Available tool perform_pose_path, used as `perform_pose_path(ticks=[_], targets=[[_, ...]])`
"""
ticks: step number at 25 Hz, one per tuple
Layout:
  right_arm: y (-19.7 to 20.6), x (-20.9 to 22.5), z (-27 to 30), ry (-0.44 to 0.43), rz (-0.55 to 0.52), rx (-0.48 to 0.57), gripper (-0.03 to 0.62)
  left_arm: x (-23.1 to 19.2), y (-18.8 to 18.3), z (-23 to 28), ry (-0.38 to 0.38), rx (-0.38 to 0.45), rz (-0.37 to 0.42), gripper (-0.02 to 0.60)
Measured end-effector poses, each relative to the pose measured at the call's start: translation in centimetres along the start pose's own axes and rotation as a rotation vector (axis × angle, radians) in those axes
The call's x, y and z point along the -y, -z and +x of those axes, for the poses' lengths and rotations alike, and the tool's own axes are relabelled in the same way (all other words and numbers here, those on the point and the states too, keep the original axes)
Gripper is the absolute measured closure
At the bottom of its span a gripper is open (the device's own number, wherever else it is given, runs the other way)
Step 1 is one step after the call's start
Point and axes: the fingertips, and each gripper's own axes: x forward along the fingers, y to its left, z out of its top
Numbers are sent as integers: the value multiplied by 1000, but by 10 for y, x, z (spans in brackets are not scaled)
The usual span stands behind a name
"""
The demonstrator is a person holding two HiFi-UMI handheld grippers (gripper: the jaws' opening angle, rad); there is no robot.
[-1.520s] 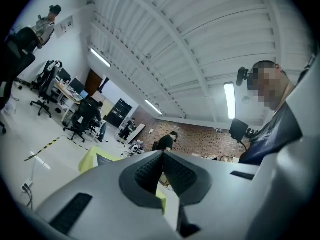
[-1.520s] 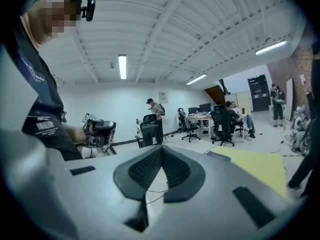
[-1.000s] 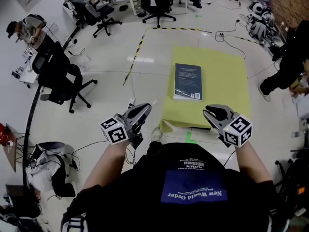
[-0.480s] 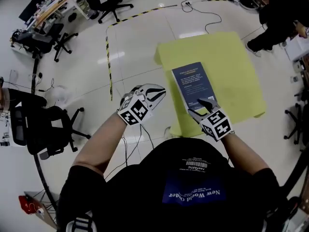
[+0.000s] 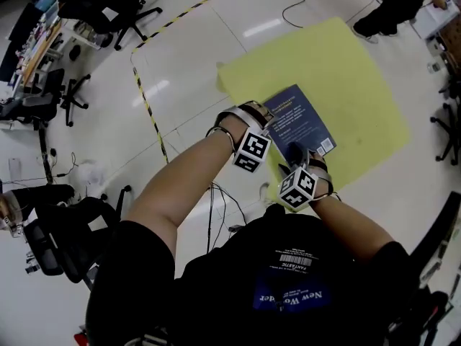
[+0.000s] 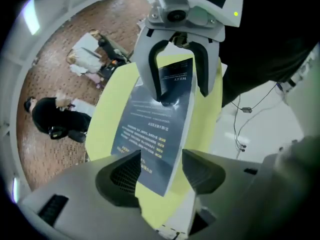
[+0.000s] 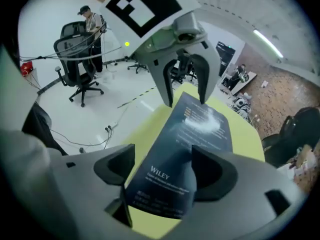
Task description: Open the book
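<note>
Book: left hand-held gripper, right hand-held gripper just opened, empty, over opposite ends.

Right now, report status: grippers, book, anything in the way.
Left gripper and right gripper: jaws just opened, nothing gripped, over the book, one at each end. Book closed, flat on yellow cloth. Nothing in the way.

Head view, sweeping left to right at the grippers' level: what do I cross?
Black office chair → striped floor tape → left gripper (fingers have just been opening, book's near end between them, ungripped) → book → yellow mat's bare right part.
</note>
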Motion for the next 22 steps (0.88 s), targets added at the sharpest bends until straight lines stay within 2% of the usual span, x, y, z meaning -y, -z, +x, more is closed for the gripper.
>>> perform_pose_path(ticks=[3,8,12,16,22], targets=[[12,-4,13,14,-34,-46,266,8,0,27,53,-30,114,339],[17,-5,16,35,-69,-68,272,13,0,45,73,-53,165,330],[18,-9,8,-20,-10,-39,366,13,-4,45,92,-41,182,333],[10,-7,-8,-77,62,0,512,13,-4,34,133,-24,172,399],[-2,15,-41,-132,166,68,545,-4,-7,4,122,18,110,469]])
